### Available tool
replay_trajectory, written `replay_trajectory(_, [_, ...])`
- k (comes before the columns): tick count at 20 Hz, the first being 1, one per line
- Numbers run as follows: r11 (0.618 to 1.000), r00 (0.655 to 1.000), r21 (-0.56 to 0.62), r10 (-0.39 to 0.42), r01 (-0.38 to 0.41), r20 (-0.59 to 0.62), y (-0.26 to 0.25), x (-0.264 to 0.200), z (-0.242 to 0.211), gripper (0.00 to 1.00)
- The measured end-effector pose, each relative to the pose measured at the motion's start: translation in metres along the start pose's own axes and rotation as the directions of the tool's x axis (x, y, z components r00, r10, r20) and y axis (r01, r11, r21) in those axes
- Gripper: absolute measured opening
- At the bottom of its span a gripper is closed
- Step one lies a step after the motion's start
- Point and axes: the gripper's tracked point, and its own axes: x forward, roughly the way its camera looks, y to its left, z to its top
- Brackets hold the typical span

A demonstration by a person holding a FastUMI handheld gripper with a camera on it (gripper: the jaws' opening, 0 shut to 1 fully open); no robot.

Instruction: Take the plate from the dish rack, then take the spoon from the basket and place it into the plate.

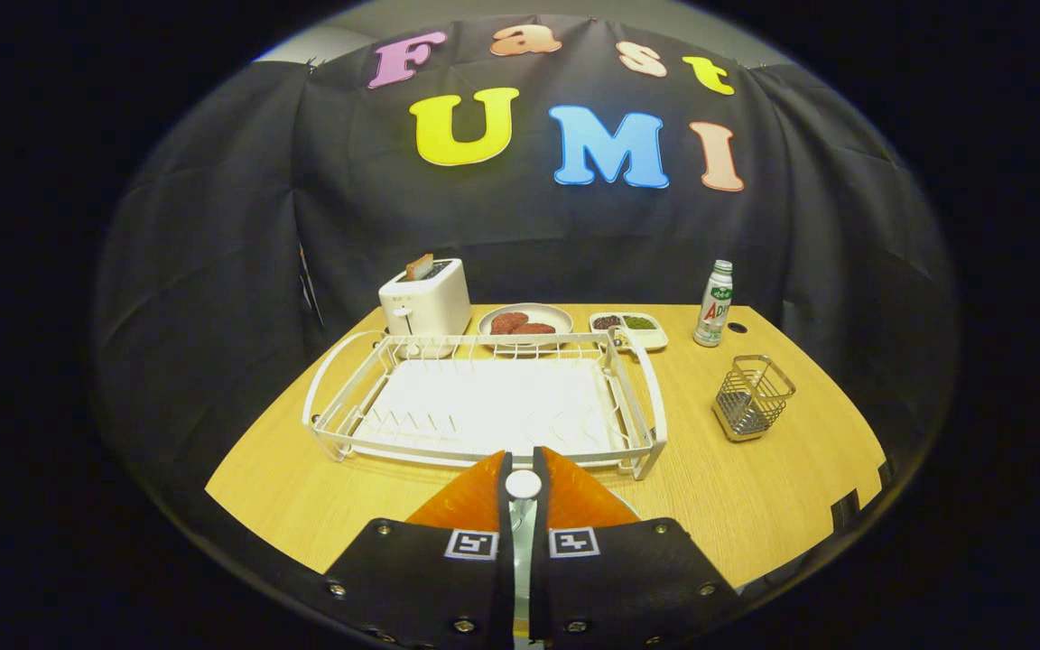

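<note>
A black cloth wall backs a pale wooden table (755,506) with a fine straight grain. My tongs (522,454) hang low over its near edge, clamped almost together on the spoon (523,485). Its smooth white rounded end stands up in the narrow gap between the two fingers, and a slim shaft runs back towards me.

Just ahead lies the dish rack (655,424), white coated wire with a flat tray bottom, and I see no plate in its slots. To the right, well apart from it, sits the wire basket (752,397), a shiny square mesh cup with nothing sticking out of it. A thin pale curve just beside my right finger looks like the rim of the plate (632,515). The rest is hidden under the tongs, so I can't be sure.

I judge the lift is done and the setting down remains. To do it well I should lower straight down, bring the spoon close to the plate's surface, and only then ease the fingers apart. The spoon is glossy and hard, and so, I'd guess, is the plate, so a drop would clatter or skid out.

Beyond the rack stand a white toaster (425,302), a dish of food (556,313) and a bottle (714,307).
</note>
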Motion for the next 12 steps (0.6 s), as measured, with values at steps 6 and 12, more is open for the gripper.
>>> replay_trajectory(6, [1.0,1.0,-0.004,0.009,-0.009,-0.03,0.0029,0.009,-0.0113,0.06])
replay_trajectory(12, [1.0,1.0,0.019,0.008,-0.007,-0.025,-0.0058,0.0098,-0.0105,0.06])
